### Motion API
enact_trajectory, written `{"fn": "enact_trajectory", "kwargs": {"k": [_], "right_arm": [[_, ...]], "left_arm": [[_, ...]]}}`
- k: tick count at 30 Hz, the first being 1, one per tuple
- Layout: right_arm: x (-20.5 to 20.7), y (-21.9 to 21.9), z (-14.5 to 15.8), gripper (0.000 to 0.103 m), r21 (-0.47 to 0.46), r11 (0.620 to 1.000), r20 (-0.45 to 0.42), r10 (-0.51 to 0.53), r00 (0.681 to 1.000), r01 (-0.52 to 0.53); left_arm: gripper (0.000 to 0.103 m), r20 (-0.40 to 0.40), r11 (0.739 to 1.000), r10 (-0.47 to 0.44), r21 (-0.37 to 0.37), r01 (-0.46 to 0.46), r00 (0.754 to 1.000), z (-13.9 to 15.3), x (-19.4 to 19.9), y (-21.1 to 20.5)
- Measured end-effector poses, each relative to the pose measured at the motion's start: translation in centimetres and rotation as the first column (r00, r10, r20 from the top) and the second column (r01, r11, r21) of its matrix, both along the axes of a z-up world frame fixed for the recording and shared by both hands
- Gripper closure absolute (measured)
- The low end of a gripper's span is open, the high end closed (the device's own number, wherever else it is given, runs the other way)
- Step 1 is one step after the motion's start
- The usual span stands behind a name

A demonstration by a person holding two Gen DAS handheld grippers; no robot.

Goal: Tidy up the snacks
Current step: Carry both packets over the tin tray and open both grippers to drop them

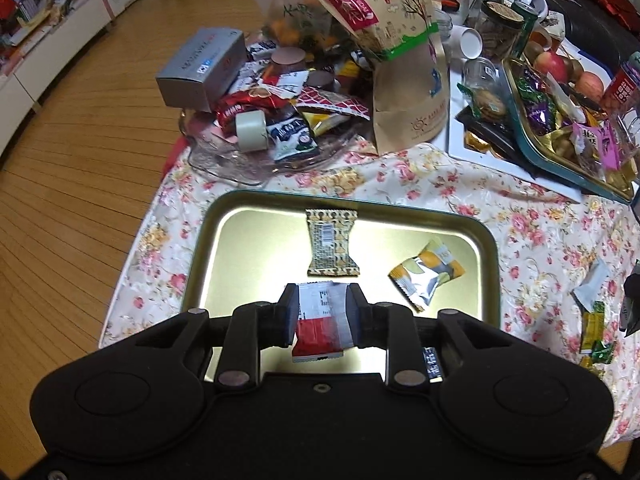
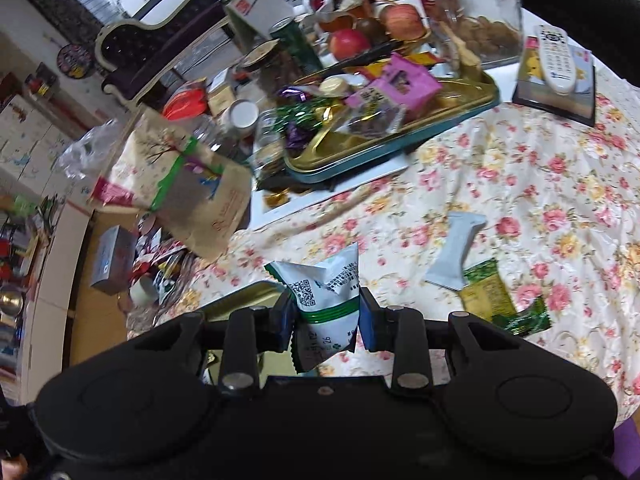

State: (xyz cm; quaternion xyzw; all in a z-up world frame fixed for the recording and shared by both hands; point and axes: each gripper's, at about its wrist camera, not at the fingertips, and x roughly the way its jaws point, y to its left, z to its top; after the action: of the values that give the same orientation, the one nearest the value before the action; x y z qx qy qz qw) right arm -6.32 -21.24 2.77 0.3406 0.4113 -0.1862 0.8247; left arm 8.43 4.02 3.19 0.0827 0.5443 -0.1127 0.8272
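Your left gripper hangs over the near edge of the gold tray with a red-and-silver packet between its jaws. Whether the pads press on it or merely flank it is hard to judge from this angle; the packet sits upright in the gap, its lower end hanging free.

Farther in on the tray lie a patterned packet near the far edge and an orange-and-silver packet toward the right edge, apart from each other.

Your right gripper is clamped on a white-and-green packet, held above the floral tablecloth, with a corner of the gold tray just to its left. On the cloth to its right lie a pale grey packet and a green-and-yellow packet, touching each other.

Toward the far edge stand a brown paper bag, a glass dish of mixed snacks at the far left corner, and a second, teal-rimmed tray heaped with sweets at the far right.
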Motion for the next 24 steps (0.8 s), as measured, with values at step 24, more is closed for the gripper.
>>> {"fn": "enact_trajectory", "kwargs": {"k": [24], "right_arm": [[4.5, 9.7, 0.0, 0.056, 0.011, 0.94, 0.043, 0.34, 0.939, -0.341]], "left_arm": [[0.068, -0.222, 0.998, -0.003, -0.06, -0.01, 0.975, -2.3, 0.4, 0.6]]}}
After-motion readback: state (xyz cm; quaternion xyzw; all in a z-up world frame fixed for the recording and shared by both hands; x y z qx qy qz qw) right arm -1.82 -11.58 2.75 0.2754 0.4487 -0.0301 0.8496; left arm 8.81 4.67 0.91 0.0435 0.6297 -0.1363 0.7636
